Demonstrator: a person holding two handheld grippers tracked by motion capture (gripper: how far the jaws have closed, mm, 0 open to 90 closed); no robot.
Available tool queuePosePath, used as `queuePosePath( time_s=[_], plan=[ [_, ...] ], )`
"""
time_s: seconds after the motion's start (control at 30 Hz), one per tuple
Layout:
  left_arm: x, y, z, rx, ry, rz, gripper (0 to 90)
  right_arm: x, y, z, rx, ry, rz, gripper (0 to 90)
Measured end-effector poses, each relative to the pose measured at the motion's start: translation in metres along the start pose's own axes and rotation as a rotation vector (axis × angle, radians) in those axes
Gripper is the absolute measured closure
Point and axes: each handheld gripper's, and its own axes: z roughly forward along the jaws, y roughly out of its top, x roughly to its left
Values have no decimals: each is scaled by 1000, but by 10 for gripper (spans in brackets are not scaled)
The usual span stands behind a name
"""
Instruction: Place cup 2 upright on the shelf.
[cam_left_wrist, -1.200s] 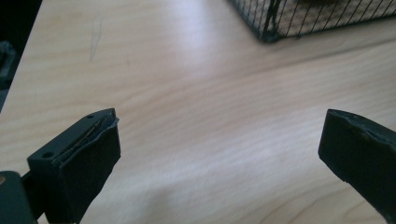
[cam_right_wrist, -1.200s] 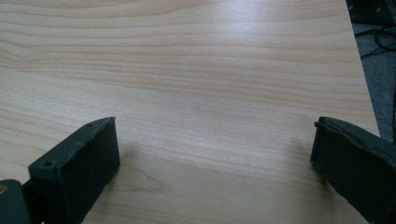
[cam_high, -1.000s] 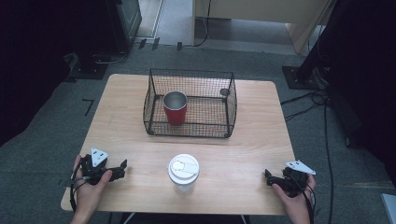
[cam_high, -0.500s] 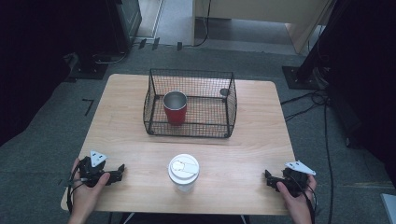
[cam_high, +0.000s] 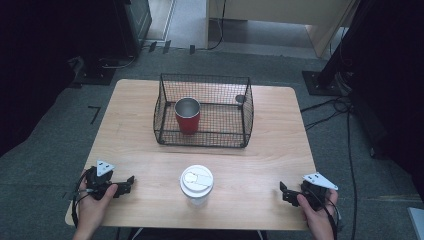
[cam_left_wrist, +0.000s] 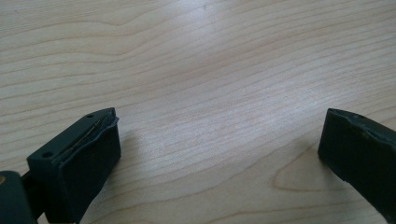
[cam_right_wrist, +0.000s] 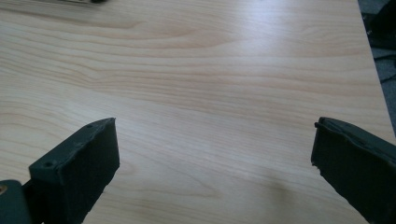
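One wooden surface (cam_high: 150, 150). On it, one black wire basket (cam_high: 204, 111), holding one red cup (cam_high: 188, 115) with a metal rim and one small dark round thing (cam_high: 240, 99) I cannot identify. One clear cup with a white lid (cam_high: 196, 185). Two hands, each holding one tool: left tool (cam_high: 129, 180), right tool (cam_high: 283, 192).

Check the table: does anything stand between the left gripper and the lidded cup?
Nothing visible does. Only bare table lies between the left gripper and the lidded cup; the wire basket sits farther back.
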Motion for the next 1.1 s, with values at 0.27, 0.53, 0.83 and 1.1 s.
queuePosePath(
  time_s=[0.27,0.53,0.83,1.1],
  plan=[
    [0,0,0,0,0,0,0,35,13,-13,-56,85,-80,9],
    [0,0,0,0,0,0,0,79,31,-21,-111,192,-150,9],
    [0,0,0,0,0,0,0,118,44,-30,-162,311,-197,9],
    [0,0,0,0,0,0,0,140,50,-35,-190,362,-225,9]
  ],
)
